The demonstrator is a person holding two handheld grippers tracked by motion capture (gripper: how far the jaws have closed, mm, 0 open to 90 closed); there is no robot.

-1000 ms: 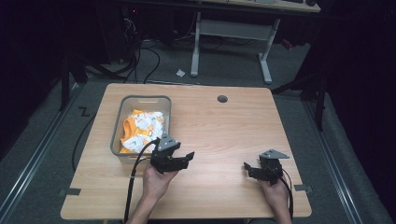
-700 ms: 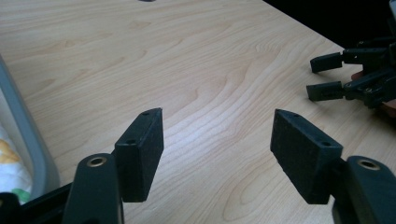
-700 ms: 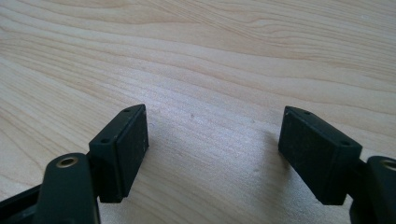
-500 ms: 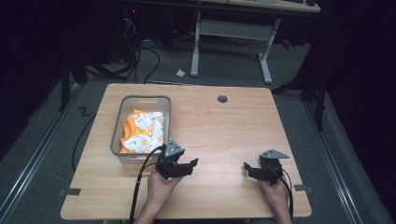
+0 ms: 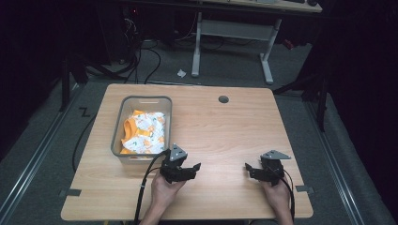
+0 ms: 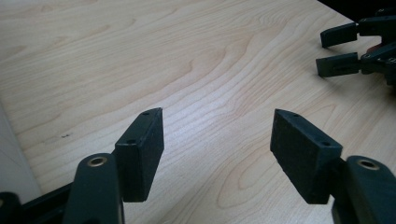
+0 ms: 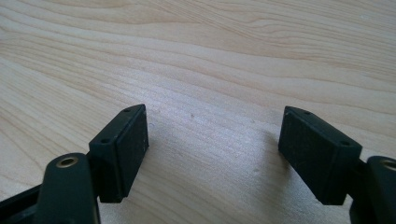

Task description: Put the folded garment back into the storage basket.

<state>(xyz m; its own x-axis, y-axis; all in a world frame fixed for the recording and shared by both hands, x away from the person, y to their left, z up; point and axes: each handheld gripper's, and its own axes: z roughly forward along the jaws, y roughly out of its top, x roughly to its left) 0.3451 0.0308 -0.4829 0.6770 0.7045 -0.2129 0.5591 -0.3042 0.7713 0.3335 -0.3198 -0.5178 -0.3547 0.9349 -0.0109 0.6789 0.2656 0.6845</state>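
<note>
A grey bin stands on the left half of the wooden table. It holds orange and white patterned cloth. My left gripper lies low over the table just in front of the bin's near right corner, jaws pointing right. In the left gripper view it is open with bare wood between its jaws. My right gripper rests near the front right, jaws pointing left toward the other one. It is open and holds nothing. The right gripper's fingertips also appear at the top right of the left gripper view.
A round cable hole sits near the table's far edge. Black cables trail from both grippers over the front edge. Beyond the table are a dark floor, cables and the white legs of another desk.
My left gripper has shifted a little to the right and toward the front edge, away from the bin. The right gripper has stayed put.
</note>
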